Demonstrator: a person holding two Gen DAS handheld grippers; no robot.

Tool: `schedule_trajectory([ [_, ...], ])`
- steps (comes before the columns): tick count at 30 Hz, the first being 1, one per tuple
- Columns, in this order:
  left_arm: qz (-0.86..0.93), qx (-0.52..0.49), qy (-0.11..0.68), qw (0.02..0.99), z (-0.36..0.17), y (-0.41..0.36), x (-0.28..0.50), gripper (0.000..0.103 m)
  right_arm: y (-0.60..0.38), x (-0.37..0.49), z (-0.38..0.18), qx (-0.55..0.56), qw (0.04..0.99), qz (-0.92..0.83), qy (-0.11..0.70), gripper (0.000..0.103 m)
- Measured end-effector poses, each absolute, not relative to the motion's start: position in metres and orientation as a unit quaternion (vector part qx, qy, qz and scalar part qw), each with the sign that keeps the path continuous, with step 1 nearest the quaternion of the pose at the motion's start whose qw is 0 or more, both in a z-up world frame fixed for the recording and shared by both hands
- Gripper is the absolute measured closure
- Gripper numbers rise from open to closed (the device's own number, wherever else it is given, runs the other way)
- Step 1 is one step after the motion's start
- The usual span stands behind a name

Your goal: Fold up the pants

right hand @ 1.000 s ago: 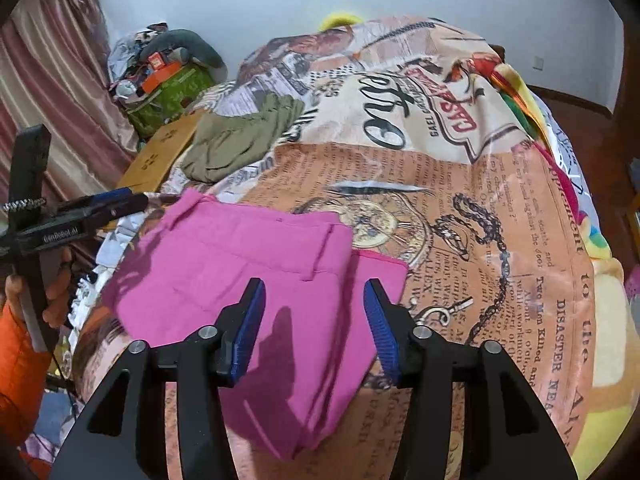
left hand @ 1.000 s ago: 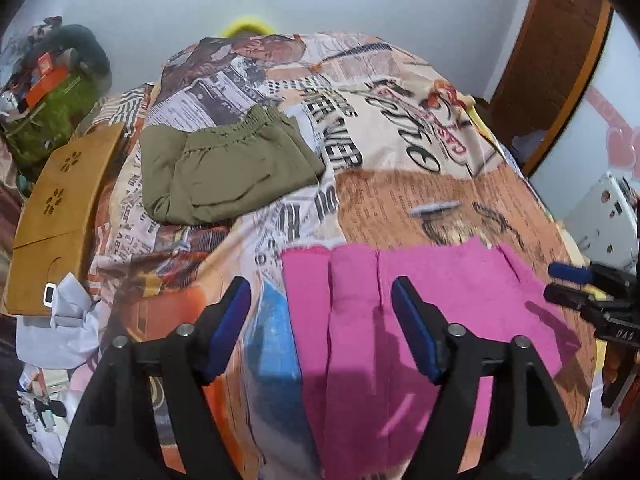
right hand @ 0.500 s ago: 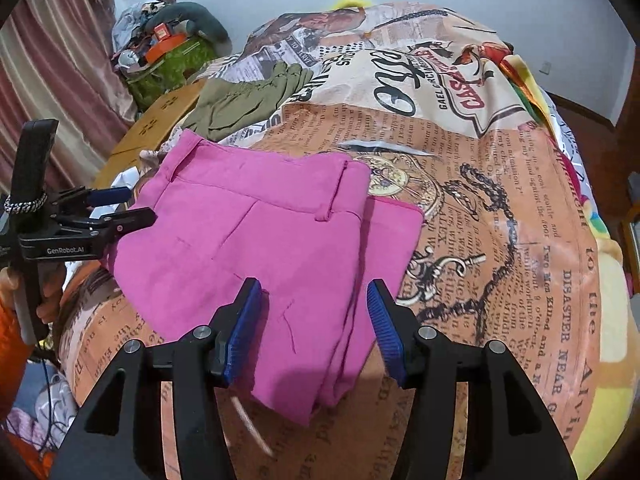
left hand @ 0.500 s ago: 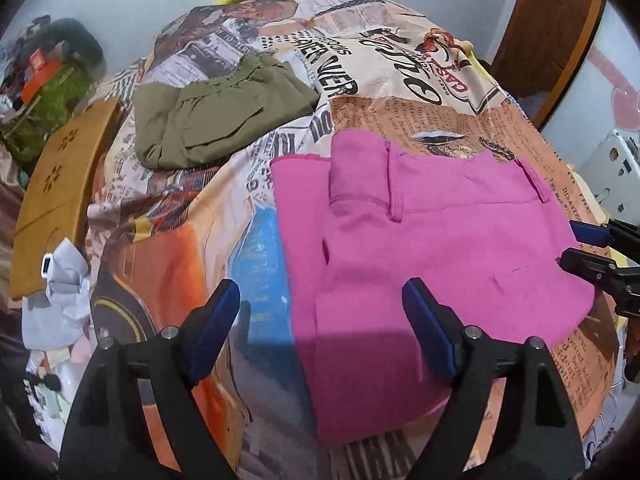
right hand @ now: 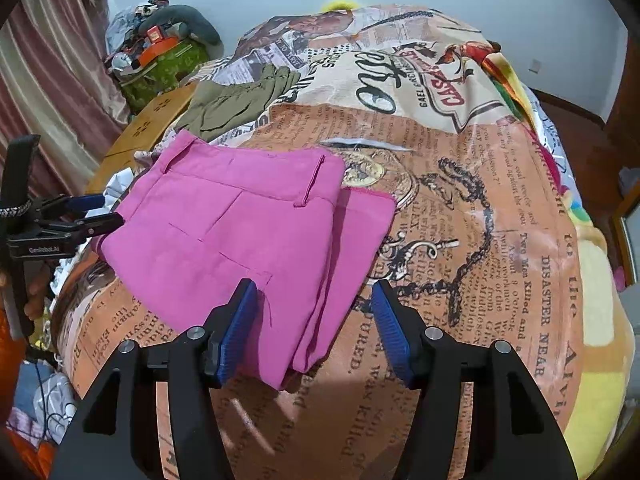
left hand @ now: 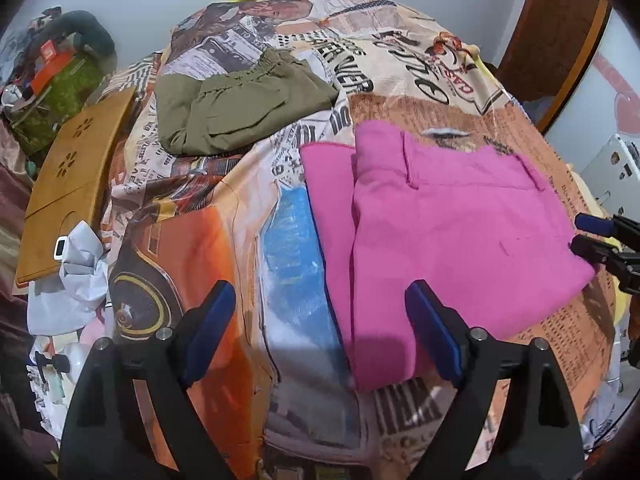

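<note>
Left wrist view: the left gripper (left hand: 316, 336) hangs over a bed (left hand: 224, 240) covered in a newspaper-print blanket, its blue fingers (left hand: 210, 330) spread wide and gripping nothing; they have just been opening further, and only blanket and the near left edge of the cloth lie between them. The pink pants (left hand: 452, 240), the garment to be folded, lie flat in a compact folded stack just ahead and to the right, a narrower under-layer showing along the left side. The right gripper (left hand: 592, 236) pokes in at the far right, at the stack's edge. A pair of olive shorts (left hand: 240, 108) sits farther up the bed, well apart, and a wooden tray (left hand: 72, 184) rests beside the bed on the left.

Right wrist view: the right gripper (right hand: 314, 330) hovers over the near corner of the pink pants (right hand: 240, 236), fingers (right hand: 240, 326) partly spread and pinching nothing (they too have just been easing apart), the corner of the cloth lying between them untouched. The left gripper (right hand: 94, 212) appears at the stack's far left edge.

The likely risk: a pinch that catches only the top layer would peel the stack open, and dragging the soft blanket along would skew the fold
</note>
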State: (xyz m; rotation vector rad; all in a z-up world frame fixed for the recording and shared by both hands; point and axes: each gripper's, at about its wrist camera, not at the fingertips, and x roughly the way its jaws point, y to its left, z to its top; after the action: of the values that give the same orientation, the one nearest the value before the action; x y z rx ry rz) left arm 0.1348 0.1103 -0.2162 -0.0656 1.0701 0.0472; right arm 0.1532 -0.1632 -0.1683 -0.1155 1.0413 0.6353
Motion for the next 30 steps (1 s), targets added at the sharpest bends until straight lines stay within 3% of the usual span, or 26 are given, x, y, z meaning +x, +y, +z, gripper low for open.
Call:
schedule_trajectory([
  [6,0.015,-0.053,0.487,0.871,-0.197,0.111,0.148,0.015,-0.162,0.157,-0.158,-0.054,0.829,0.295,0.472,0.046],
  [8,0.009,-0.054,0.486,0.872,-0.197,0.108,0.154,0.015,-0.163,0.161,-0.157,-0.04,0.831,0.296,0.469,0.04],
  [19,0.0,-0.066,0.515,0.855,-0.237,0.095,0.175,0.019,-0.167,0.178,-0.191,0.023,0.808,0.286,0.514,0.04],
  [27,-0.056,-0.184,0.528,0.827,-0.251,0.117,0.177,0.037,-0.162,0.181,-0.198,0.048,0.797,0.305,0.52,0.037],
  [30,-0.062,-0.19,0.527,0.826,-0.248,0.113,0.176,0.05,-0.157,0.18,-0.198,0.042,0.794,0.316,0.518,0.046],
])
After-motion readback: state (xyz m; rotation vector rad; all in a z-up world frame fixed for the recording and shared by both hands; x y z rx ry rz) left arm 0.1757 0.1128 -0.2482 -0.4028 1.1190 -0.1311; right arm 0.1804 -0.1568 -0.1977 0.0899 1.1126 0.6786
